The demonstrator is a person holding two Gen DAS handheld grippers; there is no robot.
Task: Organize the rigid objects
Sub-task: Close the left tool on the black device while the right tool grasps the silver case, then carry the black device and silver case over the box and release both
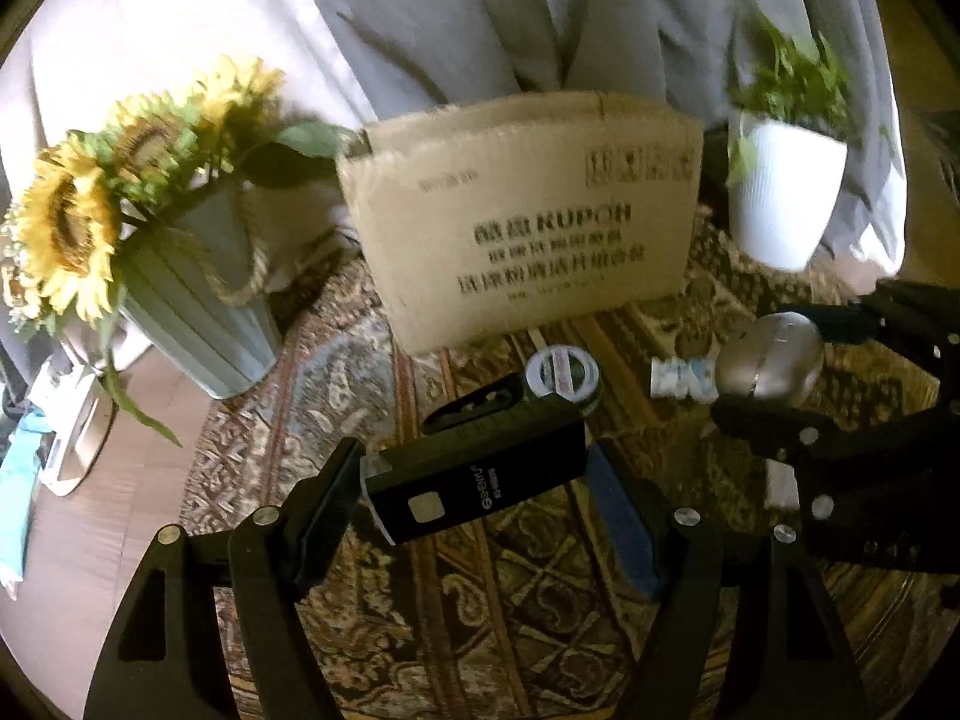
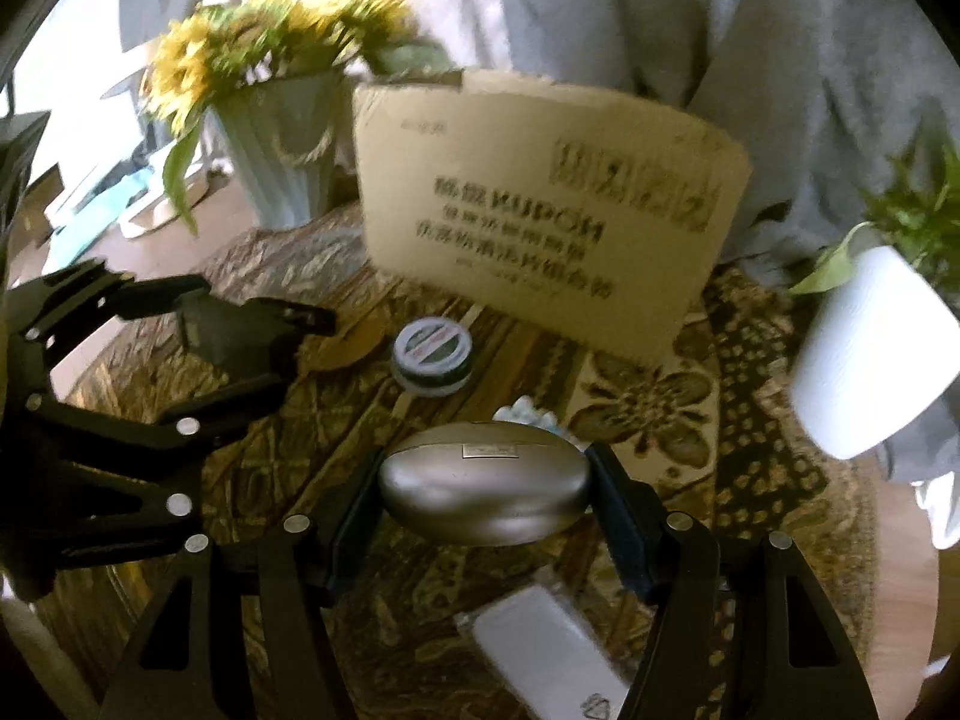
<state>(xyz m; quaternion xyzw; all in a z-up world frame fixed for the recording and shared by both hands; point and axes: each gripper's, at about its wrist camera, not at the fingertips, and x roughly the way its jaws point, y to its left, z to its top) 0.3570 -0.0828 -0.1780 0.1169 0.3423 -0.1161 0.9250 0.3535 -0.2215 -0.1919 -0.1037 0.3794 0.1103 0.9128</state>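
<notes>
My left gripper (image 1: 480, 474) is shut on a black rectangular device (image 1: 474, 474) with a small square button, held above the patterned tablecloth. My right gripper (image 2: 486, 492) is shut on a silver oval case (image 2: 486, 492); it also shows at the right of the left wrist view (image 1: 768, 360). A cardboard box (image 1: 522, 210) with printed text stands behind both, also in the right wrist view (image 2: 540, 210). A small round tin (image 1: 561, 375) lies on the cloth in front of the box, seen too in the right wrist view (image 2: 431, 351). The left gripper shows at the left of the right wrist view (image 2: 252, 330).
A vase of sunflowers (image 1: 198, 300) stands left of the box, and a white pot with a green plant (image 1: 780, 192) stands right. A small blue-white packet (image 1: 681, 378) and a white flat object (image 2: 540, 654) lie on the cloth. Grey fabric hangs behind.
</notes>
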